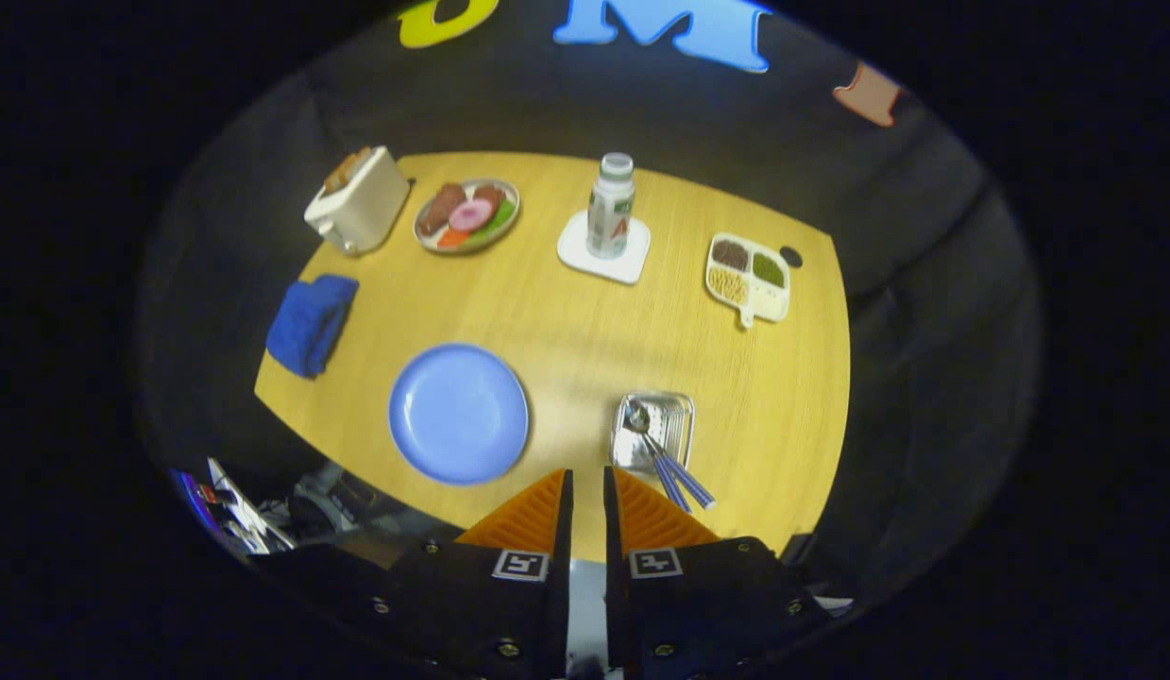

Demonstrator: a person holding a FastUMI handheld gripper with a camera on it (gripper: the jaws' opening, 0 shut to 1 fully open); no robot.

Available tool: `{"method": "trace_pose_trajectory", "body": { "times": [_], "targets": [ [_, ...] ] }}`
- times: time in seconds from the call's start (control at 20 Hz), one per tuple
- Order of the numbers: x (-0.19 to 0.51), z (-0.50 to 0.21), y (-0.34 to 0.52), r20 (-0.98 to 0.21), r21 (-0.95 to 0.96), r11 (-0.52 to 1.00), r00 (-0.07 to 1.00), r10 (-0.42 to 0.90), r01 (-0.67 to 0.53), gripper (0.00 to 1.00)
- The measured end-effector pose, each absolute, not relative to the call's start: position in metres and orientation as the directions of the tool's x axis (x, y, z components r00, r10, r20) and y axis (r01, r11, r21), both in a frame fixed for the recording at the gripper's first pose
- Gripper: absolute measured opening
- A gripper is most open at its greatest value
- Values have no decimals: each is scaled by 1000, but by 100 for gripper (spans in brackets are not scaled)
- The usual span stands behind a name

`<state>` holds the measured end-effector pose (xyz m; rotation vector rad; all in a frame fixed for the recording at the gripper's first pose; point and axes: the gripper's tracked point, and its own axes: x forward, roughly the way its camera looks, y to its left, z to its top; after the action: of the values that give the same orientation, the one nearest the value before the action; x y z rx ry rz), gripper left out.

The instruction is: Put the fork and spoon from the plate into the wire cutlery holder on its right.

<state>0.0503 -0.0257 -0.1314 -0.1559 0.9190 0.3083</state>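
A round blue plate (pixel 458 413) lies bare on the wooden table (pixel 585 321), ahead and to the left of my fingers. To its right stands the wire cutlery holder (pixel 653 432). A spoon (pixel 638 416) rests in the holder with its bowl up, and a second blue-striped handle (pixel 684 482), the fork's, sticks out beside it toward me. My gripper (pixel 587 482) hangs high above the table's near edge, between plate and holder. Its fingers are nearly together with a thin gap and nothing between them.
Along the far side stand a toaster (pixel 358 200), a dish of food (pixel 466 215), a bottle (pixel 610 206) on a white coaster and a divided tray of grains (pixel 747 277). A folded blue cloth (pixel 312 323) lies at the left edge.
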Motion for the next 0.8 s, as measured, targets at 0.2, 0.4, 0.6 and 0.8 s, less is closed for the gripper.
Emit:
{"method": "trace_pose_trajectory", "body": {
  "times": [0.2, 0.4, 0.6, 0.8],
  "targets": [
    [41, -50, -3, -384, 34, 971, 893, 232, -238, 16],
    [13, -6, 13, -65, 0, 982, 980, 190, -190, 16],
    [-6, 0, 24, 59, -136, 981, 987, 148, -139, 16],
    [-2, -17, 52, 22, -84, 978, 981, 193, -190, 22]
  ]
}}
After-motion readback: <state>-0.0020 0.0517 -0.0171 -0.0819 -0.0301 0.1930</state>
